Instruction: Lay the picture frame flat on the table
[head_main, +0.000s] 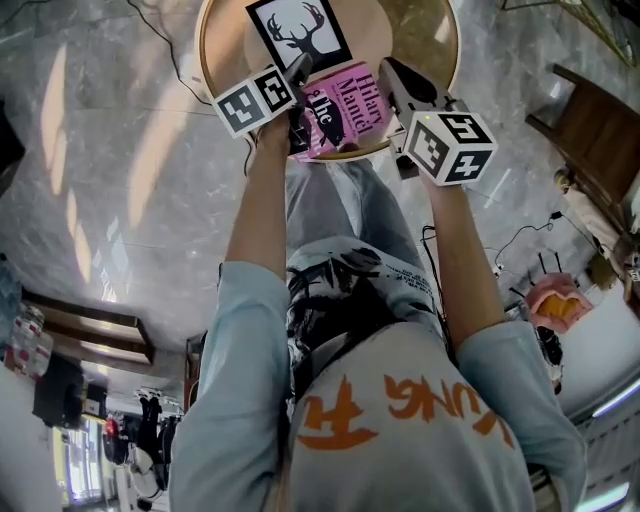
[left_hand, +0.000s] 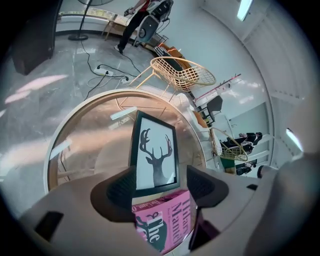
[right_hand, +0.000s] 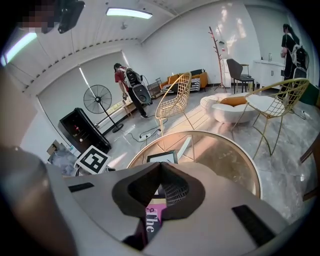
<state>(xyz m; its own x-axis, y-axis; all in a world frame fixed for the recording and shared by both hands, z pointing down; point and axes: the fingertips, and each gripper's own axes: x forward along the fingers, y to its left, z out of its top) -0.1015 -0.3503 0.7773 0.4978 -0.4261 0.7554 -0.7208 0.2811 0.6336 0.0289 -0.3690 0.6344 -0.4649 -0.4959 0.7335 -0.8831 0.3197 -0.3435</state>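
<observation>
The black picture frame (head_main: 298, 35) with a deer silhouette lies face up on the round glass table (head_main: 210, 70). Just nearer the person, a pink book (head_main: 345, 108) rests at the table's near edge. My left gripper (head_main: 300, 75) hovers over the book's left part. In the left gripper view its jaws stand wide apart (left_hand: 162, 182) with nothing between the pads, and the frame (left_hand: 154, 152) and book (left_hand: 162, 220) show beyond them. My right gripper (head_main: 395, 75) hangs over the book's right side. Its jaws (right_hand: 161, 167) meet at the tips, empty, above the book (right_hand: 152, 220) and frame (right_hand: 162, 157).
The table has a pale wooden rim (left_hand: 65, 140) and stands on a marble floor. Gold wire chairs (left_hand: 182, 72) (right_hand: 172, 102) and a white pouf (right_hand: 225, 107) stand beyond it. Cables (left_hand: 105, 70) run across the floor; a standing fan (right_hand: 98, 97) and people are farther back.
</observation>
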